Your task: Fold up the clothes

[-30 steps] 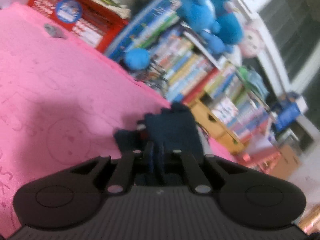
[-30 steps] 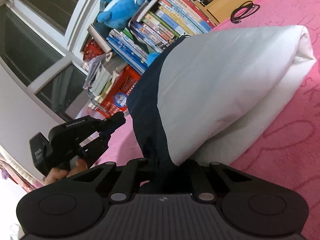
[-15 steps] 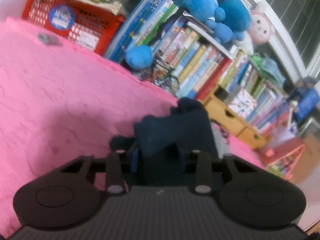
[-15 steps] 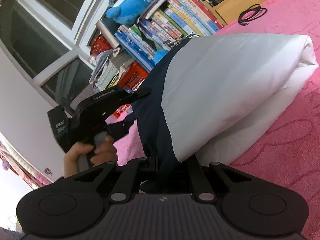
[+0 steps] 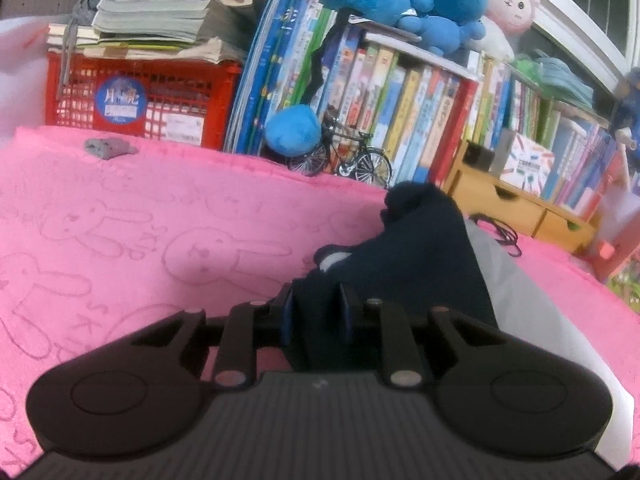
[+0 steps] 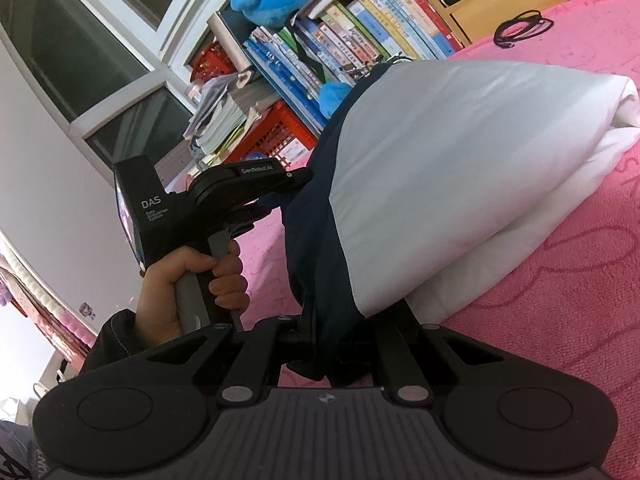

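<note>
Left tool (image 5: 316, 312) closing on navy hem (image 5: 424, 248), pink blanket (image 5: 160, 220) bare leftward

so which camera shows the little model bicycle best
The left wrist view: the small black metal model bicycle stands whole and unobstructed before the books. In the right wrist view the navy and white folded garment hides nearly all of it.

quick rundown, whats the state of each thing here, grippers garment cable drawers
left gripper: jaws closing, dark navy cloth between its blue pads
right gripper: shut on the garment's navy edge
navy and white garment: folded over double, its fold resting on the cloth, near edge lifted
pink rabbit-print cloth: spread flat
black cable: loosely coiled, lying on the cloth
wooden drawers: shut
</note>
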A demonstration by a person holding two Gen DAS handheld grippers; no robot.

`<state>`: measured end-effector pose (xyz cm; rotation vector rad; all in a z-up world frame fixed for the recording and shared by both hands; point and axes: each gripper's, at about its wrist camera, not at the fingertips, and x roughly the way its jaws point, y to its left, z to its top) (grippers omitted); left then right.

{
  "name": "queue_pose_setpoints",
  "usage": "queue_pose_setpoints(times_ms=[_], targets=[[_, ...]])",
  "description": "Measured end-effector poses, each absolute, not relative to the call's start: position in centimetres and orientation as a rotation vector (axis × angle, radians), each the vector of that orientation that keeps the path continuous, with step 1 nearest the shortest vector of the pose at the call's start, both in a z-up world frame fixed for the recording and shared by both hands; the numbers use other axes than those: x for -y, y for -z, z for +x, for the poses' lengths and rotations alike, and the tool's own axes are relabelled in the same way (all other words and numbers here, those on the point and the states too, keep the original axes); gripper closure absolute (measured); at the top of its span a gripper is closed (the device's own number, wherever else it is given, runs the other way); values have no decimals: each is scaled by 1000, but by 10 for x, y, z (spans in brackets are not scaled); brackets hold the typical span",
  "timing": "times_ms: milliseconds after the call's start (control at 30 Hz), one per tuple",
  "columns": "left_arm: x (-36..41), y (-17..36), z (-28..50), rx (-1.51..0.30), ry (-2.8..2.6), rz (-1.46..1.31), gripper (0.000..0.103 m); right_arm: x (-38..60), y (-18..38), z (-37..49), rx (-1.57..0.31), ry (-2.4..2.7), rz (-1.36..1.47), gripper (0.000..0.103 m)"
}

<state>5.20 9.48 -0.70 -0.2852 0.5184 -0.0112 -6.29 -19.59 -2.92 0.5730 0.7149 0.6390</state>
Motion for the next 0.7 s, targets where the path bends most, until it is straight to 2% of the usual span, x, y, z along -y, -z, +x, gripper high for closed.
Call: queue_pose_setpoints(times_ms=[700], targets=[[-99,17,59,-570,-21,-285,82,188,24,-69,-730,-641,506,93]])
